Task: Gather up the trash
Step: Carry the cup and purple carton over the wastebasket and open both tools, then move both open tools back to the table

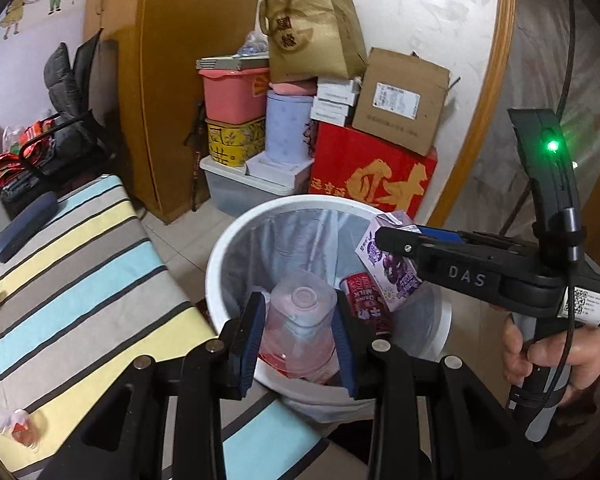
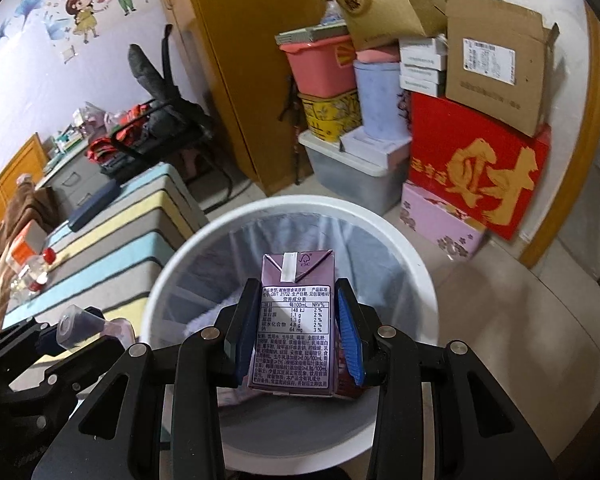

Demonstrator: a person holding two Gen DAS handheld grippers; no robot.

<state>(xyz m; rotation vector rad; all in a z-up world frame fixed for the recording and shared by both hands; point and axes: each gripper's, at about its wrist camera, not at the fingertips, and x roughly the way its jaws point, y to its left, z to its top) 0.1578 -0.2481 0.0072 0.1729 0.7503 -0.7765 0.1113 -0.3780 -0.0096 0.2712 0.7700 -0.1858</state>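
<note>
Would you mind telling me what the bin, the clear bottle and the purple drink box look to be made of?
The bin looks like smooth white plastic with an even, faintly shiny rim; a thin translucent liner sits inside. The clear bottle seems thin see-through plastic, with a moulded ring on its base. The purple drink box is probably coated paperboard: folded, glued top flaps and a printed, slightly glossy face.

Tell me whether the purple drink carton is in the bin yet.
Not yet. The purple drink carton is clamped in the right tool, held above the white bin's opening.
</note>
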